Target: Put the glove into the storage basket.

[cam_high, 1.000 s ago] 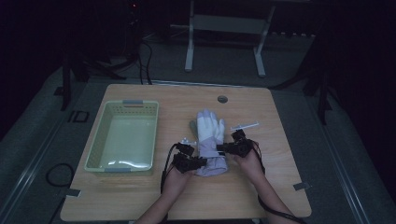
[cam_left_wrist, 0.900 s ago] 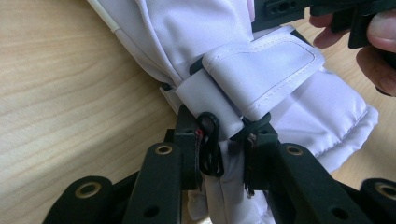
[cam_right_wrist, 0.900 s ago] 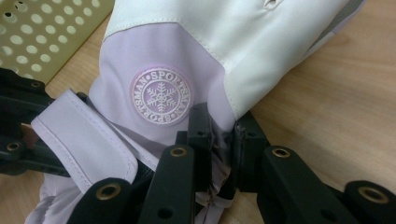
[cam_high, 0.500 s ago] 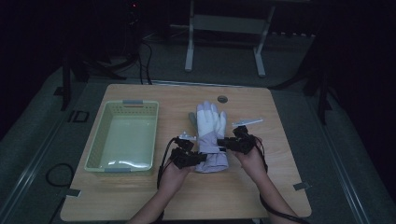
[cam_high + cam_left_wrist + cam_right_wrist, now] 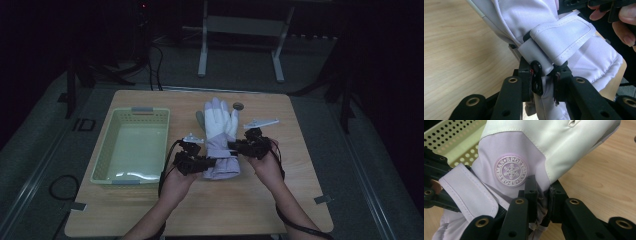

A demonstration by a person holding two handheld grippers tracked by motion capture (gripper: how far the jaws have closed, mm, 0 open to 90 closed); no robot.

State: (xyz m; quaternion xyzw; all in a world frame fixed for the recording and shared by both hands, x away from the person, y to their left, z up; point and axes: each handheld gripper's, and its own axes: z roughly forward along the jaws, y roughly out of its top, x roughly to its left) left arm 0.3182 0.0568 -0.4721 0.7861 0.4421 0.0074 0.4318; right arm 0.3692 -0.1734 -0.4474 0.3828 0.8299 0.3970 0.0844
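Your desk (image 5: 280,200) is the biggest thing here, a wooden top with dark floor all around it. At 9 o'clock from the middle sits the green basket (image 5: 107,159), a perforated tub just beside your left hand and apart from the glove.

The glove (image 5: 220,132) lies near the desk's centre, fingers pointing to 12 o'clock and cuff toward you at 6 o'clock. It is white over the fingers and lilac at the cuff. In the right gripper view a round snowflake badge (image 5: 511,171) shows on the lilac part, with the basket's wall behind it at 10 o'clock.

Your left claw (image 5: 209,162) is clenched on the glove's cuff at its 7 o'clock corner; in the left gripper view the pads pinch the fabric just under the strap (image 5: 564,40) and its black buckle (image 5: 536,71). Your right claw (image 5: 234,146) is clenched on the glove's edge at 4 o'clock, fabric bunched between its pads in the right gripper view. The two claws face each other across the cuff, close together, so each hand crowds the other's side.

Beyond the glove's fingertips, at 1 o'clock, a small dark disc (image 5: 238,106) sits in the desk, apart from the glove.
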